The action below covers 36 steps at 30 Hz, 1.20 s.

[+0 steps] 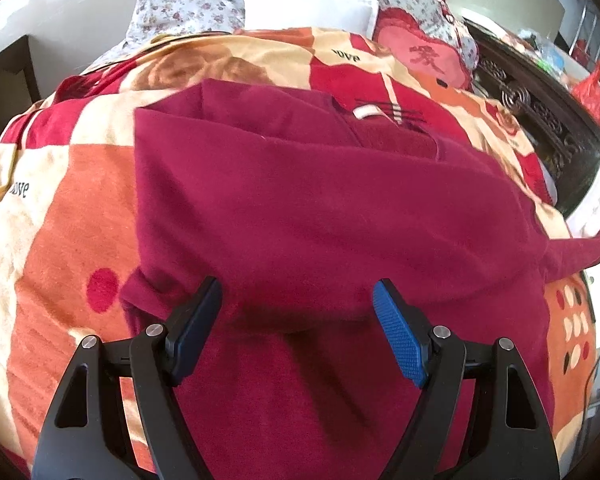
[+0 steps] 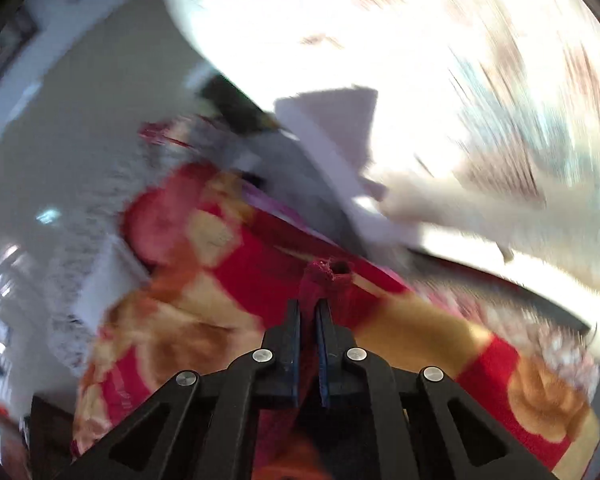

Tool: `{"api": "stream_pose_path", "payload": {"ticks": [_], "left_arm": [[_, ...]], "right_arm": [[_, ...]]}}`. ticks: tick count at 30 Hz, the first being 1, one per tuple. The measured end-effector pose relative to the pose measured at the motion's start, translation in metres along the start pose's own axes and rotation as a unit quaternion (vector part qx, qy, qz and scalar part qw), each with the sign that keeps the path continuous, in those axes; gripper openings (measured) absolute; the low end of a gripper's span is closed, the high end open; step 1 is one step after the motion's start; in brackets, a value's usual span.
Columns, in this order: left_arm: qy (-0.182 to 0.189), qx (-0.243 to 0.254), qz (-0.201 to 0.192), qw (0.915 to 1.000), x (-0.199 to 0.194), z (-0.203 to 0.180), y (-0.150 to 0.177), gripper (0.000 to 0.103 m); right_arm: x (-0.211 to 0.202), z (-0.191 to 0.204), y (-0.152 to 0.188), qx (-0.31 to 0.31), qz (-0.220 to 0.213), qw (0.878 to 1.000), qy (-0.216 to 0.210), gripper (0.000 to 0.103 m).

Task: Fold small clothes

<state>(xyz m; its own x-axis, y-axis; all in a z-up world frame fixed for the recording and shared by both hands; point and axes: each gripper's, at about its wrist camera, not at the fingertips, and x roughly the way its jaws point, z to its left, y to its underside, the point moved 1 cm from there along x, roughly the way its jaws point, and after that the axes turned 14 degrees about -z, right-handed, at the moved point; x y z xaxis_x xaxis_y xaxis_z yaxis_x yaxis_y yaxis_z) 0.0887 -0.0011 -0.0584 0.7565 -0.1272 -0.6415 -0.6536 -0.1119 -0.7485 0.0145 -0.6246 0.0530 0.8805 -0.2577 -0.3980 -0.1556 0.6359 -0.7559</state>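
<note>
Left gripper (image 1: 298, 292): jaws spread wide, nothing between the blue pads (image 1: 398, 332), poised just above the near hem of the maroon garment (image 1: 320, 208). Right gripper (image 2: 308, 308): jaws clamped on a bunched edge of the maroon garment, which protrudes past the fingertips toward 12 o'clock. In the left wrist view, the garment lies partly folded on the patterned blanket (image 1: 60, 220), collar toward 12 o'clock, one corner pulled up toward 3 o'clock. A white pillow (image 1: 308, 8) sits at 12 o'clock. The right wrist view is motion-blurred.
</note>
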Motion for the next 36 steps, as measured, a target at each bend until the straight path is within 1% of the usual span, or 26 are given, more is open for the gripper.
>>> {"api": "stream_pose_path", "payload": {"ticks": [2,5,7,9,10,11,13,15,17,18,21,22,23,24,25,26,27,28,29,30,32,33,34,36], "left_arm": [[0.003,-0.016,-0.006,0.9998,-0.004,0.006,-0.003,0.079],[0.006,-0.035,-0.017,0.9992,-0.012,0.014,-0.007,0.079],[0.008,-0.041,-0.023,0.9989,-0.017,0.018,-0.011,0.079],[0.008,-0.045,-0.032,0.9985,-0.025,0.024,-0.015,0.079],[0.007,-0.046,-0.038,0.9982,-0.029,0.027,-0.017,0.079],[0.005,-0.048,-0.043,0.9979,-0.032,0.031,-0.02,0.079],[0.001,-0.054,-0.055,0.997,-0.041,0.041,-0.026,0.079],[-0.002,-0.063,-0.064,0.9959,-0.047,0.05,-0.03,0.079],[-0.007,-0.076,-0.074,0.9944,-0.054,0.064,-0.034,0.079],[-0.01,-0.08,-0.078,0.9937,-0.057,0.07,-0.035,0.079],[-0.021,-0.091,-0.083,0.9922,-0.06,0.086,-0.036,0.079],[-0.024,-0.094,-0.082,0.9919,-0.06,0.09,-0.035,0.079],[-0.027,-0.098,-0.08,0.9915,-0.059,0.094,-0.035,0.079],[-0.029,-0.102,-0.077,0.9914,-0.058,0.098,-0.034,0.079],[-0.03,-0.107,-0.073,0.9911,-0.056,0.101,-0.033,0.079],[-0.028,-0.11,-0.074,0.9908,-0.057,0.103,-0.032,0.079],[-0.025,-0.113,-0.076,0.9903,-0.058,0.104,-0.032,0.079],[-0.021,-0.114,-0.078,0.9902,-0.057,0.104,-0.031,0.079],[-0.017,-0.113,-0.08,0.9902,-0.056,0.104,-0.031,0.079],[-0.014,-0.112,-0.08,0.9904,-0.055,0.103,-0.031,0.079],[-0.004,-0.107,-0.077,0.9913,-0.047,0.097,-0.032,0.079],[0.0,-0.104,-0.074,0.9918,-0.043,0.093,-0.033,0.079],[0.003,-0.1,-0.074,0.9922,-0.04,0.089,-0.034,0.079],[0.011,-0.086,-0.068,0.994,-0.026,0.076,-0.034,0.079]], "right_arm": [[-0.017,0.037,-0.015,-0.02,-0.016,0.998,-0.049,0.006],[-0.035,0.097,-0.019,-0.057,-0.019,0.991,-0.122,0.006],[-0.042,0.141,-0.01,-0.084,-0.008,0.981,-0.172,0.006],[-0.045,0.192,0.009,-0.111,0.012,0.967,-0.228,0.006],[-0.045,0.211,0.019,-0.12,0.023,0.961,-0.249,0.006],[-0.044,0.236,0.034,-0.129,0.041,0.951,-0.276,0.006],[-0.04,0.285,0.07,-0.15,0.082,0.929,-0.327,0.006],[-0.037,0.323,0.11,-0.172,0.115,0.909,-0.361,0.006],[-0.034,0.361,0.156,-0.187,0.156,0.886,-0.395,0.006],[-0.032,0.38,0.183,-0.193,0.181,0.872,-0.413,0.006],[-0.022,0.416,0.244,-0.203,0.24,0.839,-0.444,0.006],[-0.015,0.429,0.275,-0.202,0.274,0.824,-0.452,0.006],[-0.007,0.434,0.297,-0.203,0.3,0.815,-0.452,0.006],[0.0,0.437,0.315,-0.207,0.323,0.808,-0.447,0.006],[0.008,0.441,0.335,-0.217,0.348,0.803,-0.433,0.008],[0.014,0.441,0.35,-0.229,0.363,0.803,-0.414,0.009],[0.013,0.439,0.356,-0.235,0.361,0.805,-0.408,0.01],[0.013,0.433,0.355,-0.235,0.351,0.809,-0.409,0.011],[0.011,0.427,0.351,-0.232,0.347,0.811,-0.41,0.015],[0.011,0.418,0.342,-0.223,0.341,0.817,-0.408,0.019],[0.01,0.397,0.321,-0.208,0.328,0.828,-0.404,0.037],[0.007,0.387,0.308,-0.203,0.317,0.837,-0.397,0.041],[0.006,0.37,0.295,-0.201,0.303,0.848,-0.385,0.044],[0.003,0.343,0.273,-0.203,0.287,0.863,-0.363,0.044]]}}
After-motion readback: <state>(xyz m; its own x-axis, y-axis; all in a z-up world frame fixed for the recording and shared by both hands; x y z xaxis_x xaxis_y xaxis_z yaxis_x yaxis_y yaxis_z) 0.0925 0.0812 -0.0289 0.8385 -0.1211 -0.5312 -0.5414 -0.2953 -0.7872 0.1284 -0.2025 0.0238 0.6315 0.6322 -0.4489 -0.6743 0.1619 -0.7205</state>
